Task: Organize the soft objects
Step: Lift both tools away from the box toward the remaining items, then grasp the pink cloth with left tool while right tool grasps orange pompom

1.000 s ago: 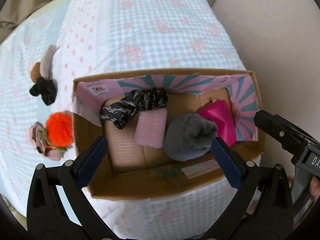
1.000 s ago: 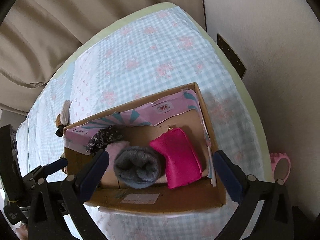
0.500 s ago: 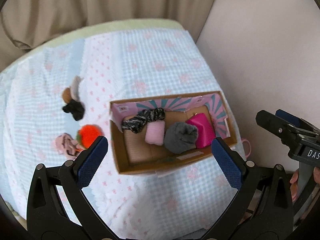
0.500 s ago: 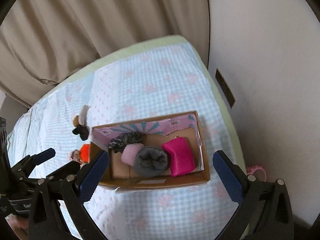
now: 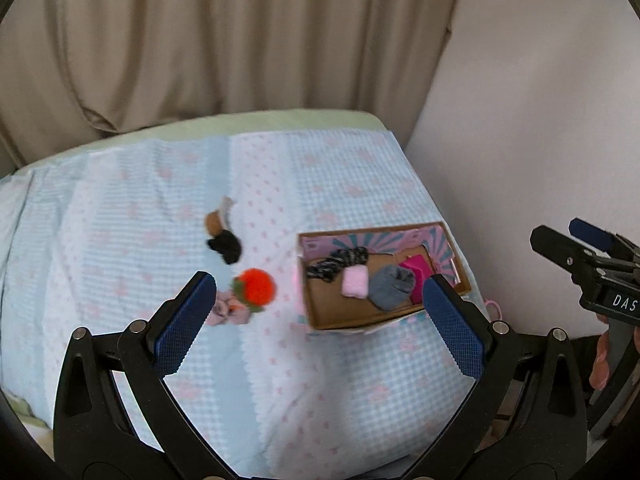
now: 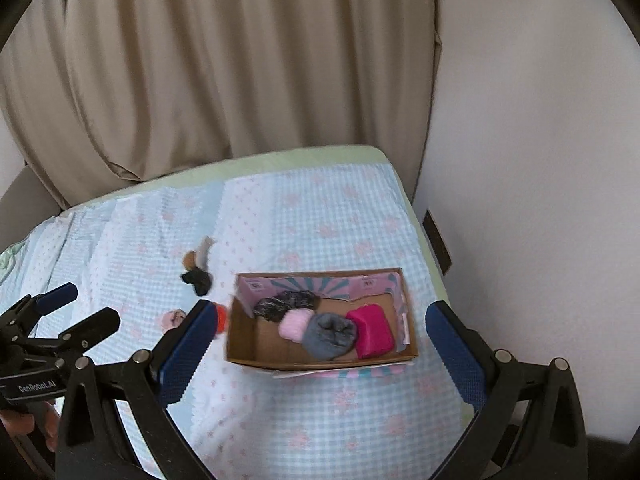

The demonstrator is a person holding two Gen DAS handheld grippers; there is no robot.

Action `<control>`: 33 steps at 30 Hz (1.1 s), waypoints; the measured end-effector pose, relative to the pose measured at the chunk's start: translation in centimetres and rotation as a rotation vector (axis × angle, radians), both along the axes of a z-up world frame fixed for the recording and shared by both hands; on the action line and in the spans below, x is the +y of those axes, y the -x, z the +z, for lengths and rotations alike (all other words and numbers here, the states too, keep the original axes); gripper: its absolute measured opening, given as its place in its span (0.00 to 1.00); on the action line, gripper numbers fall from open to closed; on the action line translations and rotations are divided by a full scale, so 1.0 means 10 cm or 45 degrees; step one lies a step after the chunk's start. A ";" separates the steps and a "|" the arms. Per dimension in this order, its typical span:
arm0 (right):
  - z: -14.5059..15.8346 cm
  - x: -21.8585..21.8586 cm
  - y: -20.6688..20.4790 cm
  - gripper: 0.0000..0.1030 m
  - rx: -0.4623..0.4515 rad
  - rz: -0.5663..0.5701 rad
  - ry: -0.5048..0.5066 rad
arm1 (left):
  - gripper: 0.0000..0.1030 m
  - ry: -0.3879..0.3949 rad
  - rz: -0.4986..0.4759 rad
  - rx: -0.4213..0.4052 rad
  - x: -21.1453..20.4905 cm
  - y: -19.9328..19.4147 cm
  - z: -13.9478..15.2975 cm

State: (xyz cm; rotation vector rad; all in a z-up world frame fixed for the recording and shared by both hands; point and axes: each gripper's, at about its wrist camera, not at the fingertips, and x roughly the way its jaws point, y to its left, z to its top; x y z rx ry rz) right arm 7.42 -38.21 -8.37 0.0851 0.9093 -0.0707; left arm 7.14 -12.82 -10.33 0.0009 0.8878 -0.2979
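On the checked bedspread, a cardboard box holds soft bundles; both claws gape empty.

Cardboard box with four soft items inside; orange pompom, scrunchies on bedspread.

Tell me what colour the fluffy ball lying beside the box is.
The fluffy ball is bright orange-red; the left wrist view shows it best.

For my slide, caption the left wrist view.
Open left hand-held gripper above a brown cardboard box of soft items on a checked bedspread.
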 end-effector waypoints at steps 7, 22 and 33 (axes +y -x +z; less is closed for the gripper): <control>0.13 0.57 0.21 1.00 -0.054 0.060 -0.018 | 1.00 0.007 0.076 -0.033 0.71 0.24 0.13; -0.19 1.64 0.10 1.00 -0.029 0.099 -0.075 | 0.99 0.009 0.004 0.062 1.76 0.00 -0.39; -0.95 2.20 -0.27 1.00 0.026 0.007 -0.100 | 0.99 -0.025 -0.168 0.108 2.10 -0.55 -1.29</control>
